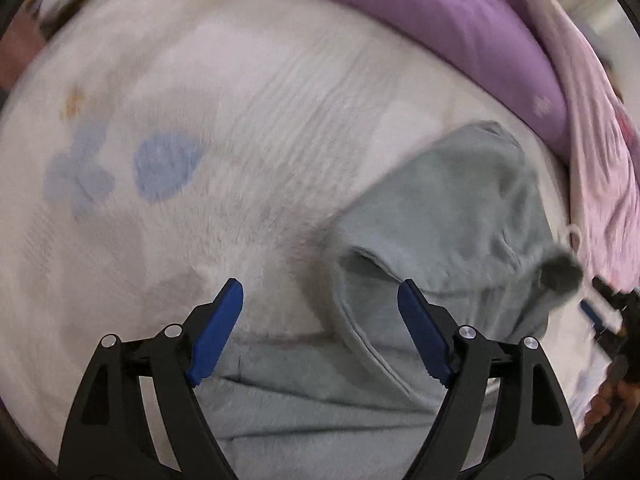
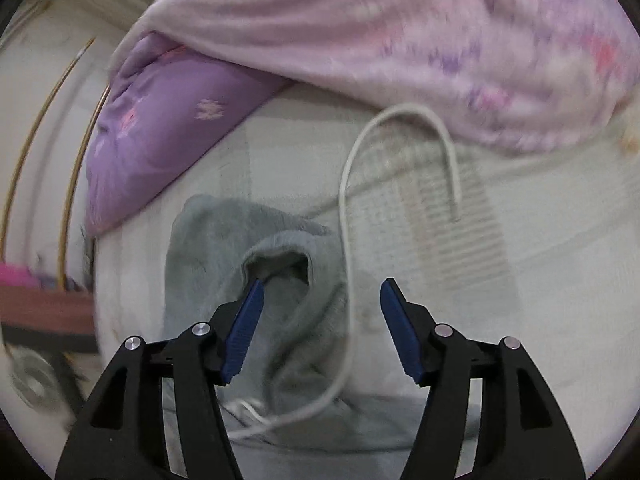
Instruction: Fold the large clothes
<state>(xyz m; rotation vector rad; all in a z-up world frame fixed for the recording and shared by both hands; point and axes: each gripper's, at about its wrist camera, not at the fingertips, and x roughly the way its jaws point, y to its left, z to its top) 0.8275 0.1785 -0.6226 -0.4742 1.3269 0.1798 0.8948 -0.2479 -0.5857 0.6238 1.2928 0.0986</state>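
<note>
On white patterned bedspread, left wrist view: grey hoodie spread, lower part cut off, frame blurred. Left gripper wide open, empty, above hem.

Right wrist view: only here, white drawcord looping; purple pillow, pink blanket behind. Right gripper wide open, empty, over hood opening.

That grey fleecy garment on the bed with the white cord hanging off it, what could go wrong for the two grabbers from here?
The white drawstring loops loosely between the open fingers of the right gripper, so it might catch the cord instead of cloth. The grey garment lies crumpled, with a sleeve opening beside one right fingertip; a pinch there could grab one layer only. The left gripper is also open, over the garment's edge on the white blanket, and might nip both.
</note>
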